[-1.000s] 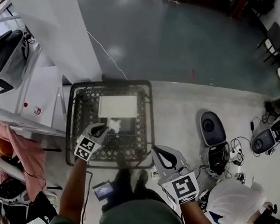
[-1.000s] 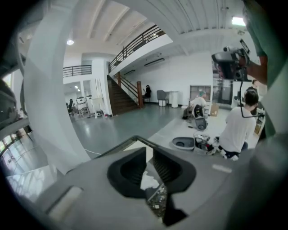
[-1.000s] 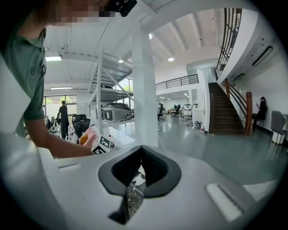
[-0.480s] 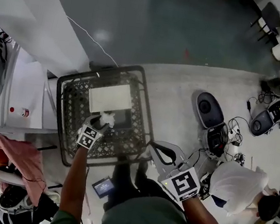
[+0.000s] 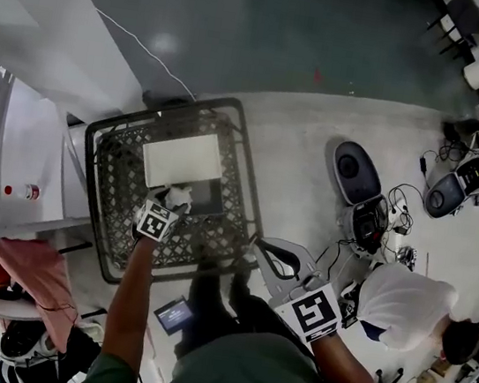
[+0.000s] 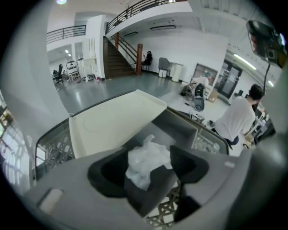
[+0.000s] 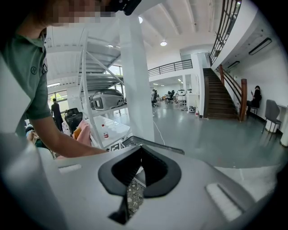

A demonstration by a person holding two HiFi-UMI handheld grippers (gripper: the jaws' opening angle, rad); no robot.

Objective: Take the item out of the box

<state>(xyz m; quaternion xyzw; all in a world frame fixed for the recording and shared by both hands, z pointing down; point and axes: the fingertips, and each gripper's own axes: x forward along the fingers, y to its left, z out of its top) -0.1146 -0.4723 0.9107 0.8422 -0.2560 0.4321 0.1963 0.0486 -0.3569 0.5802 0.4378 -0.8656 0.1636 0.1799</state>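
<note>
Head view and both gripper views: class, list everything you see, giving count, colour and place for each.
crate: one, black lattice, centre of the head view
box: one, dark, white lid open, inside the crate
crumpled item: one, white, between the left jaws over the box
bystander: one, white top, at the right
left gripper: one, grey, jaws opening around the crumpled item
right gripper: one, grey, jaws shut, empty

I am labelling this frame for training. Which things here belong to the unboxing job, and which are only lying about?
Job: grey box; white lid; crumpled white item, between the opening jaws of the left gripper; black crate holding the box.
Lying about: pink cloth; small bottle; cables; oval black device.
</note>
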